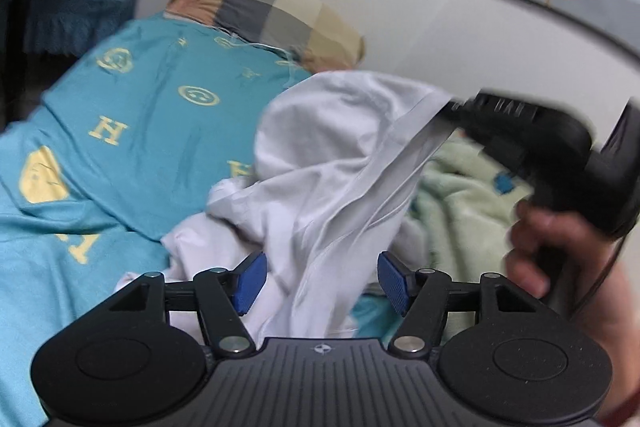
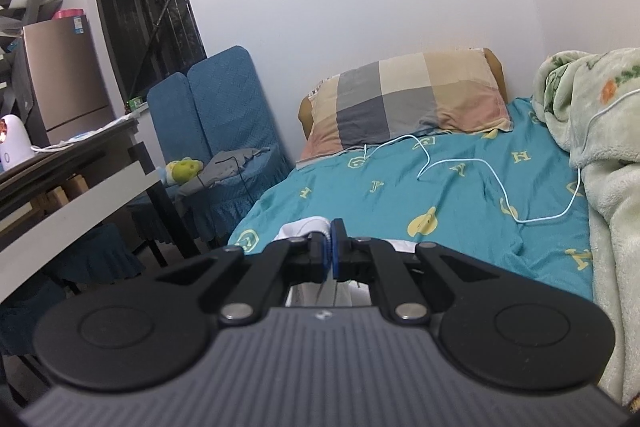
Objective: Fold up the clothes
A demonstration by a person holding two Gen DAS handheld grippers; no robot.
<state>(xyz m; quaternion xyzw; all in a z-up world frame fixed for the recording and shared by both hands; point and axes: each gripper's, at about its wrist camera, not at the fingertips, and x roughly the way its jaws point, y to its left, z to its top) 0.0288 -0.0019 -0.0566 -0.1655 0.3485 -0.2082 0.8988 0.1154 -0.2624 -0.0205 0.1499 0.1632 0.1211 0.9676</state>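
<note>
A white garment (image 1: 320, 163) hangs bunched above the teal bed sheet (image 1: 152, 115). In the left wrist view my right gripper (image 1: 448, 107) is shut on the garment's upper edge and holds it up at the right. My left gripper (image 1: 318, 279) is open, its blue pads either side of the hanging cloth, not closed on it. In the right wrist view my right gripper (image 2: 331, 251) has its pads pressed together on white cloth (image 2: 304, 229), which hangs below it over the bed.
A checked pillow (image 2: 404, 99) lies at the head of the bed by the wall. A pale green blanket (image 2: 600, 147) is heaped on the right. A white cable (image 2: 460, 163) runs across the sheet. A blue chair (image 2: 216, 131) and a table (image 2: 80, 187) stand left.
</note>
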